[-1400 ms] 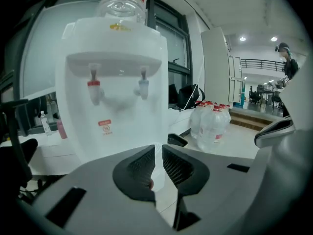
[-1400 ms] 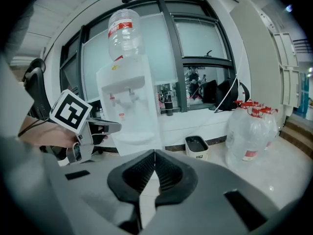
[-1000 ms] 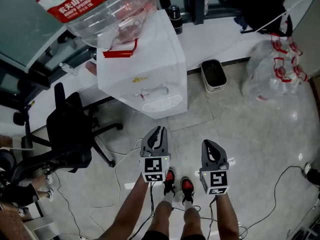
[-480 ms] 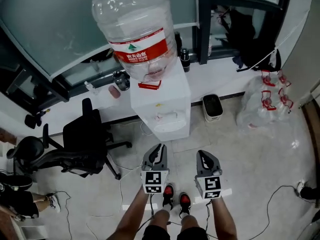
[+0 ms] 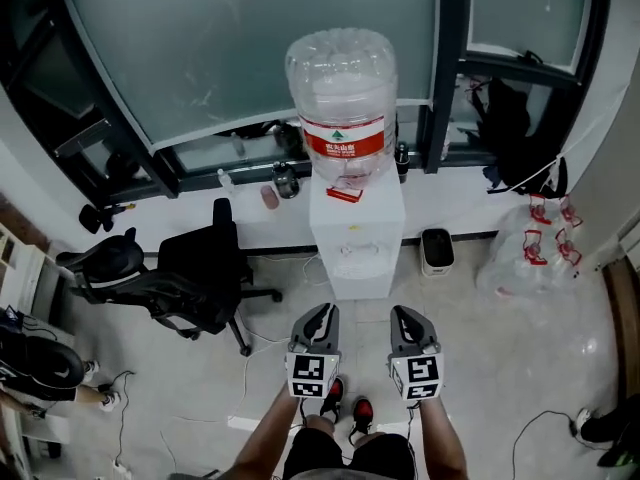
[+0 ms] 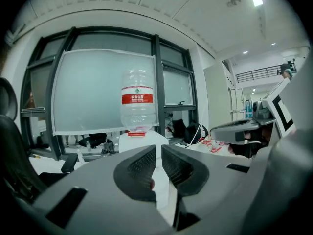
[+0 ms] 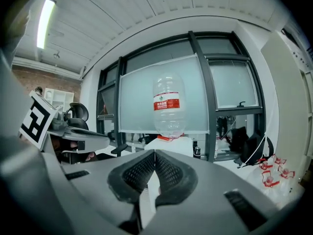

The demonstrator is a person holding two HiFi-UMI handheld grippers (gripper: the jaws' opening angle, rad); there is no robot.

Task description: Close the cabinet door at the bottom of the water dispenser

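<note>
At the left, a black chair is being seen near the long white tabletop, its wheeled legs reaching out over the floor. In the middle, the water dispenser is being seen with its back at the tabletop's edge, and a big bottle is being carried upside down on top. Its bottom cabinet door is being shown too small to tell if it is closed. Bare floor is being left open between the dispenser and both grippers. The left gripper is being held well apart from the dispenser. Its jaws have just been closing and are being held a thin slit apart, with nothing between them. Just beside it, the right gripper is being held with its jaws tip to tip and empty. At the right, a small bin and a clear bag are being seen by the wall.
</note>
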